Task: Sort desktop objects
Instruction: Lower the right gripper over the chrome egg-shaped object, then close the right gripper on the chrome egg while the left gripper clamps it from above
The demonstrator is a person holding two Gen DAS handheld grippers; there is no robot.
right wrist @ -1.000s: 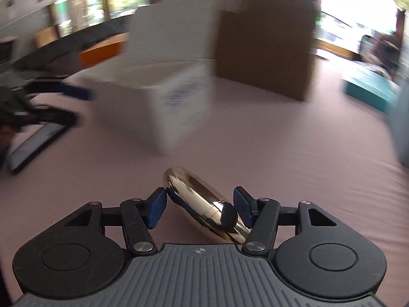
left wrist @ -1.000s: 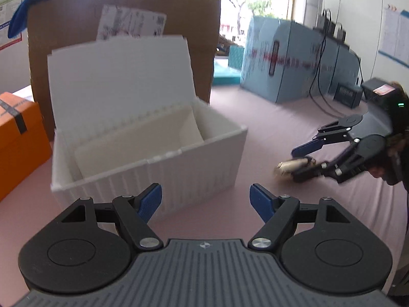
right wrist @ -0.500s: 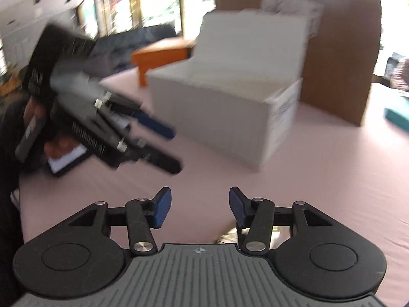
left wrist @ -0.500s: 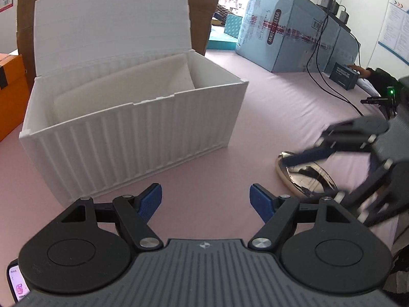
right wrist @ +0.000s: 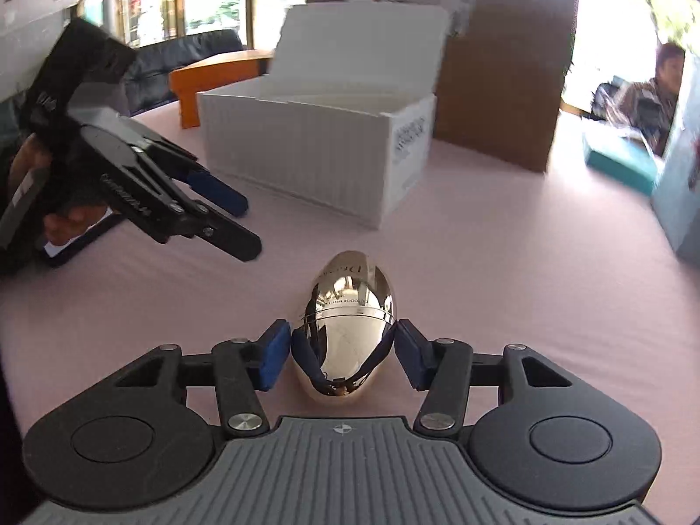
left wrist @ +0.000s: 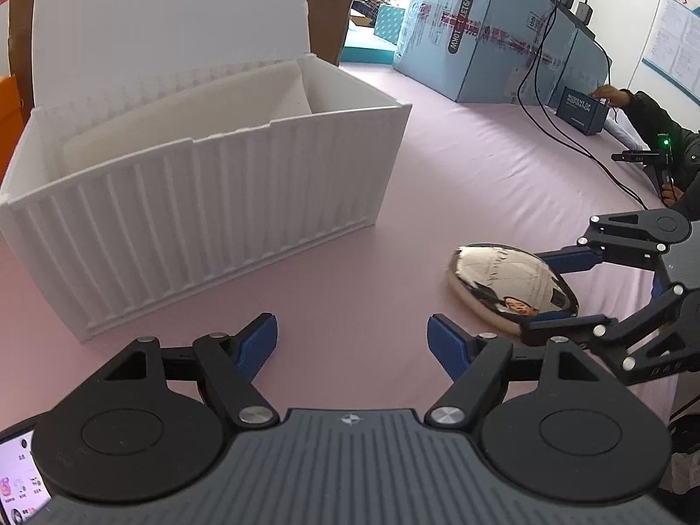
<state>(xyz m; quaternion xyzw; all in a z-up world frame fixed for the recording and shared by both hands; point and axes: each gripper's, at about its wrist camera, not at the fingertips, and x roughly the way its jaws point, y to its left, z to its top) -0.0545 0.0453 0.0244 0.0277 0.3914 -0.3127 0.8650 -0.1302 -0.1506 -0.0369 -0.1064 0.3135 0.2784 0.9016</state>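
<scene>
Two grippers in play. Right gripper (right wrist: 342,352) now straddles the gold egg-shaped case (right wrist: 345,328), jaws part-open, pads just beside its flanks, not clearly clamped; half a second ago the case sat almost out of view beneath it. Regrasp looks imminent. Case lies on the pink surface (right wrist: 503,262), long axis along the fingers, narrow end toward the white box (right wrist: 315,148). Left gripper (left wrist: 352,337) wide open, empty.
</scene>
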